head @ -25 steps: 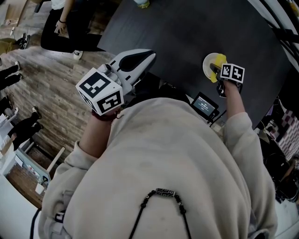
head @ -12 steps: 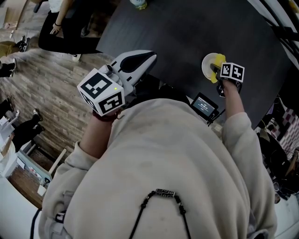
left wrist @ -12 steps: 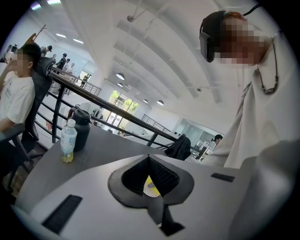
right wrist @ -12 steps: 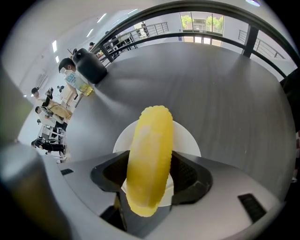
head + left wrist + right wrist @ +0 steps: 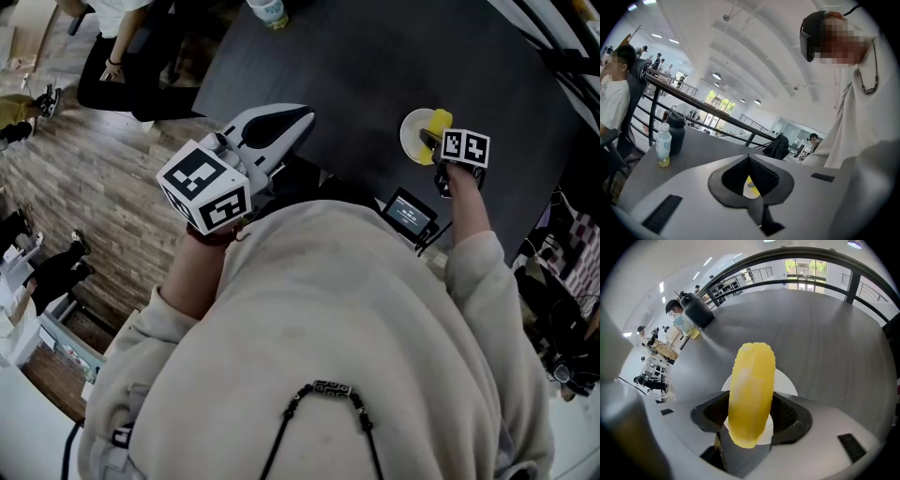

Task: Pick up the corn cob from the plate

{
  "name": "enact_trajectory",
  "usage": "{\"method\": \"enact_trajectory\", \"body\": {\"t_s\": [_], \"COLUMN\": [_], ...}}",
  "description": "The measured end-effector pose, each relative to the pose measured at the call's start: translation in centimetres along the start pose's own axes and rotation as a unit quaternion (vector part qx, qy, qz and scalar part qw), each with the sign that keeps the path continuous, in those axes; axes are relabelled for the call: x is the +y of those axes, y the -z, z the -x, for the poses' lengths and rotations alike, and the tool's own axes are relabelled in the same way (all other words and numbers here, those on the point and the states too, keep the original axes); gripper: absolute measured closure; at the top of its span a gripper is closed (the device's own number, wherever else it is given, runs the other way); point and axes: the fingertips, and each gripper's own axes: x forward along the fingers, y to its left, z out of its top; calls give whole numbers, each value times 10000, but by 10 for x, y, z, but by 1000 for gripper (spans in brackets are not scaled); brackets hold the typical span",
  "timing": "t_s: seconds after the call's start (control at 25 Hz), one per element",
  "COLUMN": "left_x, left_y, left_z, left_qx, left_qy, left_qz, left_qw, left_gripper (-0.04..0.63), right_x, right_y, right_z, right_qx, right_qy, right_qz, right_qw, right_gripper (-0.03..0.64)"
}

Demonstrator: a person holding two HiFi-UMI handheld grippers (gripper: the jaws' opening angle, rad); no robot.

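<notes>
A yellow corn cob (image 5: 751,380) stands between the jaws of my right gripper (image 5: 751,417), whose dark pads press on both its sides. It points steeply down over a small white plate (image 5: 785,383) on the dark table. I cannot tell whether the cob still touches the plate. From the head view, the cob (image 5: 438,122) lies over the right part of the plate (image 5: 411,136), just ahead of the right gripper (image 5: 433,142). My left gripper (image 5: 302,117) hovers at the table's near left edge, shut and holding nothing (image 5: 748,157).
A drink bottle (image 5: 663,145) and a dark flask (image 5: 676,133) stand at the table's far side. A small device with a screen (image 5: 410,211) sits at the near edge below the plate. People (image 5: 122,56) are on the wooden floor to the left.
Both grippers stay where they were. The head view has tilted slightly, so the bottle at the table's far edge shows more.
</notes>
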Motion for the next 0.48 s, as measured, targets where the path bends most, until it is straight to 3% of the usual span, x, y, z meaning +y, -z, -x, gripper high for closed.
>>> {"method": "enact_trajectory", "body": {"t_s": [0.48], "left_x": [-7], "left_y": [-18], "left_z": [-1], "left_qx": [-60], "left_qy": [152], "left_qz": [-287], "left_qw": [9995], "left_gripper": [589], "right_x": [7], "right_y": [-1], "right_z": [16], "right_qx": [-227], "right_qy": [-184], "right_qz": [-21], "right_qw": [9996], "right_gripper": [348]}}
